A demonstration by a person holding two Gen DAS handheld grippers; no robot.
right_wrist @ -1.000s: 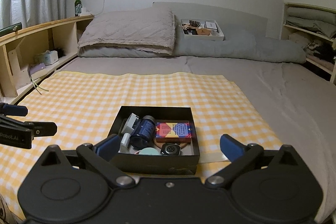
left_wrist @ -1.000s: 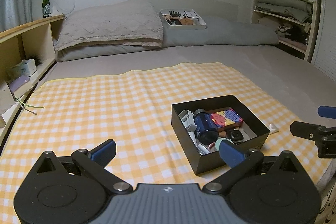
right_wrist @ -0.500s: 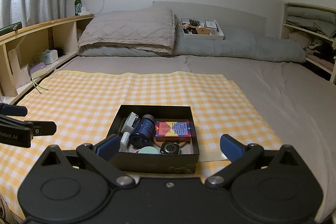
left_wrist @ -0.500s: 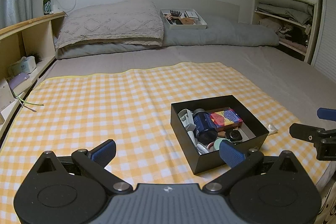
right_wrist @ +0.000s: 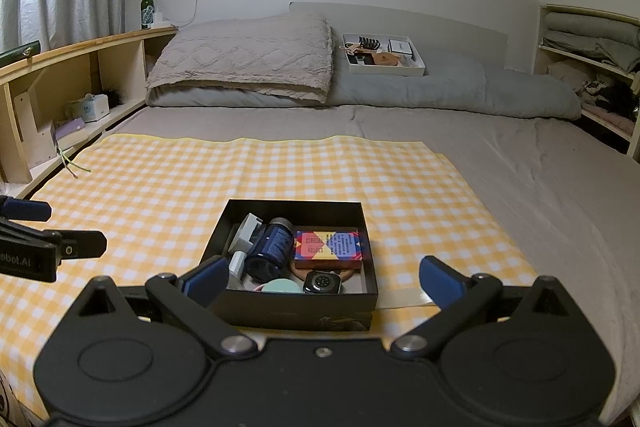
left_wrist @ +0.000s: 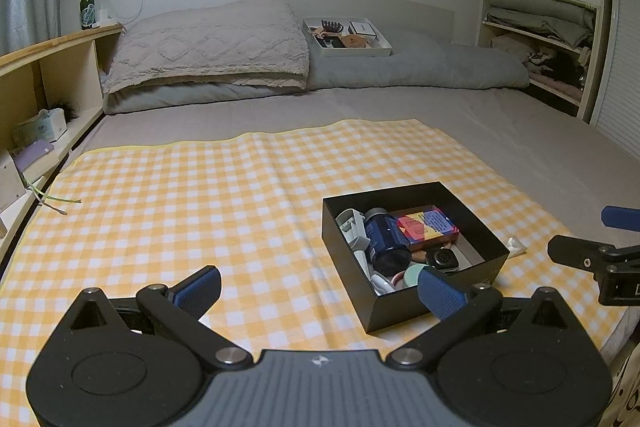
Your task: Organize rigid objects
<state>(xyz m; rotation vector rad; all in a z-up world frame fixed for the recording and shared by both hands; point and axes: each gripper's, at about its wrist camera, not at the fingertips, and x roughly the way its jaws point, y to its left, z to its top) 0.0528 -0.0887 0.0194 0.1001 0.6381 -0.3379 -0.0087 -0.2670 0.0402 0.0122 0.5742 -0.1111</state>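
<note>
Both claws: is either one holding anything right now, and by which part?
Nothing is held. The left claw and the right claw are both open and empty, short of the black box on the checked cloth.

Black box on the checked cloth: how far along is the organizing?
Done: nothing visibly sorted; the navy bottle, colourful box, smartwatch and other bits lie jumbled in the black box. In hand: nothing; left gripper and right gripper are open and empty. Left: essentially everything.
</note>
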